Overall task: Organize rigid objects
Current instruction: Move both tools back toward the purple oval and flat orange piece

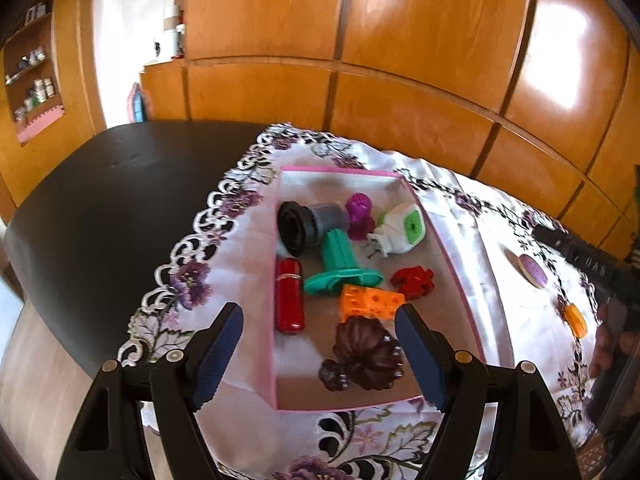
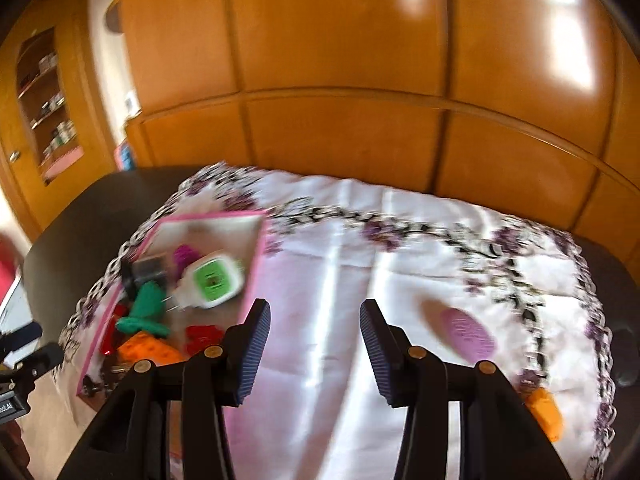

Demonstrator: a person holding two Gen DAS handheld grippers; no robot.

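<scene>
A pink-rimmed box (image 1: 452, 256) on the floral cloth holds a red cylinder (image 1: 289, 297), a teal piece (image 1: 340, 268), an orange holed block (image 1: 370, 299), a red block (image 1: 413, 282), a dark brown hair claw (image 1: 366, 354), a black and grey part (image 1: 304, 226), a magenta piece (image 1: 359, 216) and a white and green plug (image 1: 398, 230). My left gripper (image 1: 318, 344) is open and empty above the box's near end. My right gripper (image 2: 316, 340) is open and empty over bare cloth, right of the box (image 2: 256, 264). A purple oval (image 2: 466, 330) and an orange piece (image 2: 546, 414) lie on the cloth.
The white floral cloth (image 1: 500, 220) covers part of a dark table (image 1: 100, 200). Wooden cabinet panels (image 1: 360, 60) stand behind the table. The purple oval (image 1: 532, 270) and the orange piece (image 1: 575, 318) also show in the left wrist view, beside the other gripper's dark body (image 1: 592, 264).
</scene>
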